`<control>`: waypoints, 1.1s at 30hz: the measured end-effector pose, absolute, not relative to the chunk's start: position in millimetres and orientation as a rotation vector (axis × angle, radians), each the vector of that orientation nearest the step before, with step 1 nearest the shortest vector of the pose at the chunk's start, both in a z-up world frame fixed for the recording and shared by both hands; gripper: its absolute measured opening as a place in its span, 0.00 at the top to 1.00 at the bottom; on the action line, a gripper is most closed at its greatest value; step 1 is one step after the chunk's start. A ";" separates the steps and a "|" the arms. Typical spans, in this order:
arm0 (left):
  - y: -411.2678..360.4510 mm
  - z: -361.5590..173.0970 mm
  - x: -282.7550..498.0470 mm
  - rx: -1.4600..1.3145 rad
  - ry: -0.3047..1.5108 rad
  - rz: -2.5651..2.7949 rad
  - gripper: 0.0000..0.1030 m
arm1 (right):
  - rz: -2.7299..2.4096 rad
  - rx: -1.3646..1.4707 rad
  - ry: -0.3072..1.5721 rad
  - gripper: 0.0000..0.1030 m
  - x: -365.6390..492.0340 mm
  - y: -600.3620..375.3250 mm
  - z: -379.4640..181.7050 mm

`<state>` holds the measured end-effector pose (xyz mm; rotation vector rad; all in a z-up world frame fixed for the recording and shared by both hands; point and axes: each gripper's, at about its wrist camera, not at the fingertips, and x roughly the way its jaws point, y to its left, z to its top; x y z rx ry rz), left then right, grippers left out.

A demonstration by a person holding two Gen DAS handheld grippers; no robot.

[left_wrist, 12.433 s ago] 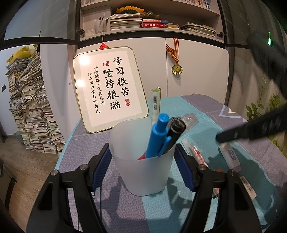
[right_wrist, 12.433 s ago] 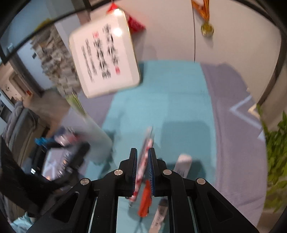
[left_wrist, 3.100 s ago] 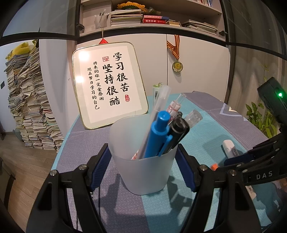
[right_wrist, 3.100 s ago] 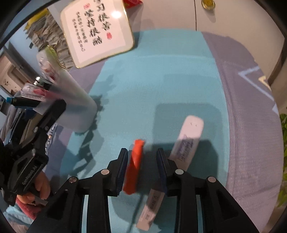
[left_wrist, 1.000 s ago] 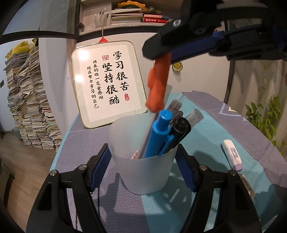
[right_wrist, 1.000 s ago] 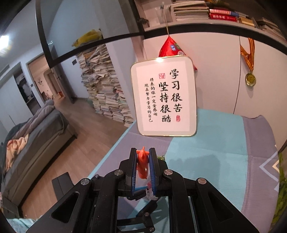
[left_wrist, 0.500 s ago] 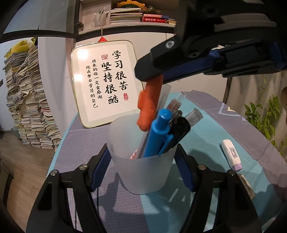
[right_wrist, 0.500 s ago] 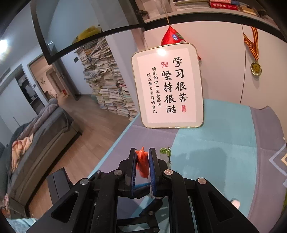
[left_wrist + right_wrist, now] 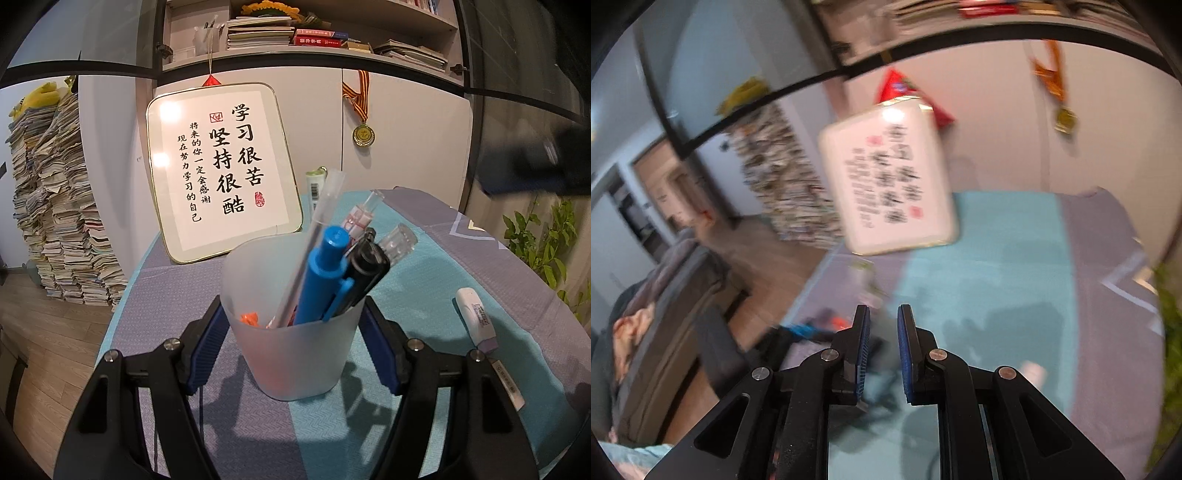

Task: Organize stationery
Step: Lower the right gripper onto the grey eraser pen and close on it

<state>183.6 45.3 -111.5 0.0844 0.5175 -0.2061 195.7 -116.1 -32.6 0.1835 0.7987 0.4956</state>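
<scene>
A frosted plastic cup (image 9: 295, 354) stands on the tablecloth with my left gripper (image 9: 293, 314) shut on it, one blue pad against each side. In the cup lean a blue pen (image 9: 321, 273), a black pen (image 9: 365, 269), clear pens and a small orange piece (image 9: 251, 319) low at the left. My right gripper (image 9: 883, 332) has its pads nearly together with nothing between them. It hangs right of the cup, whose blue pen (image 9: 801, 328) and orange piece (image 9: 836, 321) blur past its left finger. In the left wrist view it is a dark blur (image 9: 535, 162) at the upper right.
A white and purple correction tape (image 9: 476, 317) and a white stick (image 9: 506, 384) lie on the cloth right of the cup. A framed calligraphy board (image 9: 221, 166) leans on the cabinet behind, with a green-capped tube (image 9: 316, 184) beside it. The table edge (image 9: 122, 306) drops to the floor at left.
The orange piece has left the right gripper and now lies inside the cup. The right gripper has swung away from above the cup toward the right. The left gripper and cup stayed put.
</scene>
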 end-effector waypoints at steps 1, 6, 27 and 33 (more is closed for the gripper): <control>45.2 -111.5 183.7 0.084 0.517 -0.206 0.33 | 0.467 0.182 0.812 0.86 193.9 -123.2 -36.5; 45.5 -111.5 183.6 0.085 0.517 -0.206 0.33 | 0.354 0.195 0.929 0.86 184.9 -154.1 -68.3; 45.4 -111.0 182.9 0.081 0.518 -0.207 0.33 | 0.268 0.176 1.164 0.68 167.3 -153.4 -136.1; 45.4 -111.0 183.0 0.082 0.518 -0.207 0.33 | 0.220 0.134 1.184 0.68 172.1 -146.7 -142.7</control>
